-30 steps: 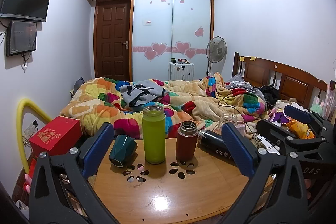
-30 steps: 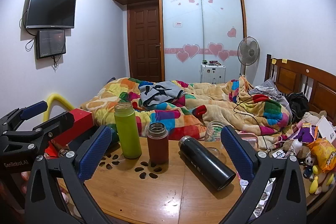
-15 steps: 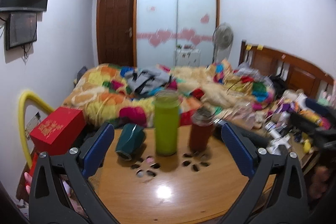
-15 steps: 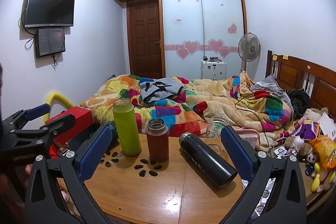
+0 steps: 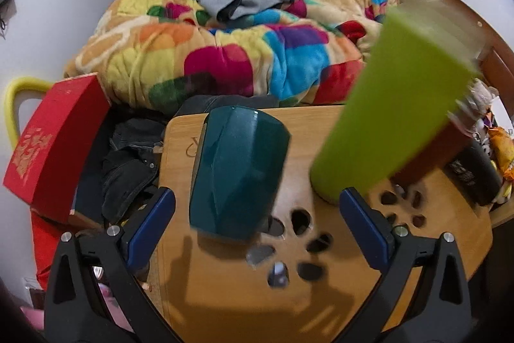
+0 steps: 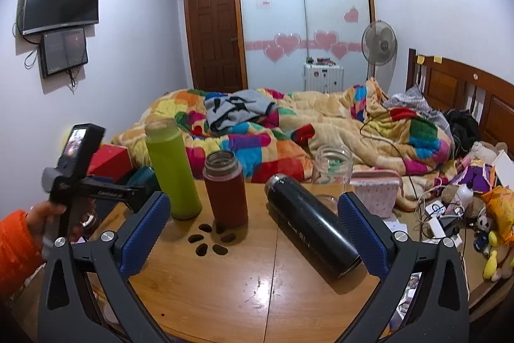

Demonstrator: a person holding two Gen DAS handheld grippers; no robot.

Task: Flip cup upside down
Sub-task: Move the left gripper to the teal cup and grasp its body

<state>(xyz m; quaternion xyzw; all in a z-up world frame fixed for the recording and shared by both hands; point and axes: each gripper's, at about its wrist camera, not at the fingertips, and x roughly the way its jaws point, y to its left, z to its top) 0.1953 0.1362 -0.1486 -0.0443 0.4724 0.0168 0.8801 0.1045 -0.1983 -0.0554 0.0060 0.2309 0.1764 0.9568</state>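
Note:
A dark teal faceted cup [image 5: 237,176] lies on its side on the wooden table [image 5: 231,294], its base pointing toward the bed. My left gripper [image 5: 257,224] is open, tilted down over the cup, its blue pads either side of the cup's near end without touching it. In the right wrist view only a sliver of the cup [image 6: 143,177] shows behind the left gripper's body [image 6: 93,185]. My right gripper [image 6: 253,230] is open and empty above the table's middle [image 6: 225,288], pointing toward the bottles.
A green bottle [image 5: 392,118] stands just right of the cup, a brown-red bottle [image 6: 226,188] beside it. A black flask [image 6: 311,224] lies on the table, a clear glass jar [image 6: 331,169] behind it. A red box [image 5: 54,143] and dark clothes [image 5: 128,169] lie off the left edge.
My left gripper has moved forward and tipped down to close in on the teal cup, which now sits between its open fingers. My right gripper has barely moved.

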